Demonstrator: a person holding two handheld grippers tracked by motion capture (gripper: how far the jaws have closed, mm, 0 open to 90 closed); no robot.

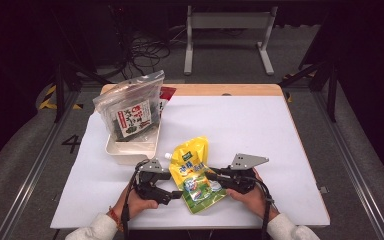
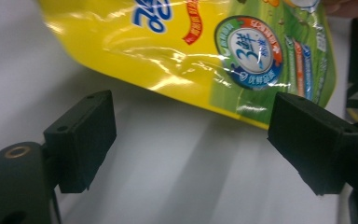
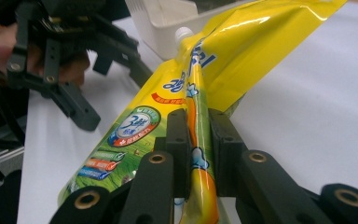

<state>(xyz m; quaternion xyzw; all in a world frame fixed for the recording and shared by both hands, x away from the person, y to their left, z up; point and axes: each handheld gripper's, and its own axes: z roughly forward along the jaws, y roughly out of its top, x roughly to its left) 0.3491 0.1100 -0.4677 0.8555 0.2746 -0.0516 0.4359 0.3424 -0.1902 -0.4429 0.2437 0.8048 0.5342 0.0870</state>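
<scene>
With my right gripper (image 3: 198, 140) pinching a fold of the yellow pouch (image 1: 196, 175) at lower centre of the high view and my left gripper (image 2: 191, 140) spread beside it, I risk the slick film slipping free

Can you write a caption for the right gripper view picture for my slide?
The right gripper pinches a fold of the yellow pouch above the white table, with the white bin behind.
</scene>
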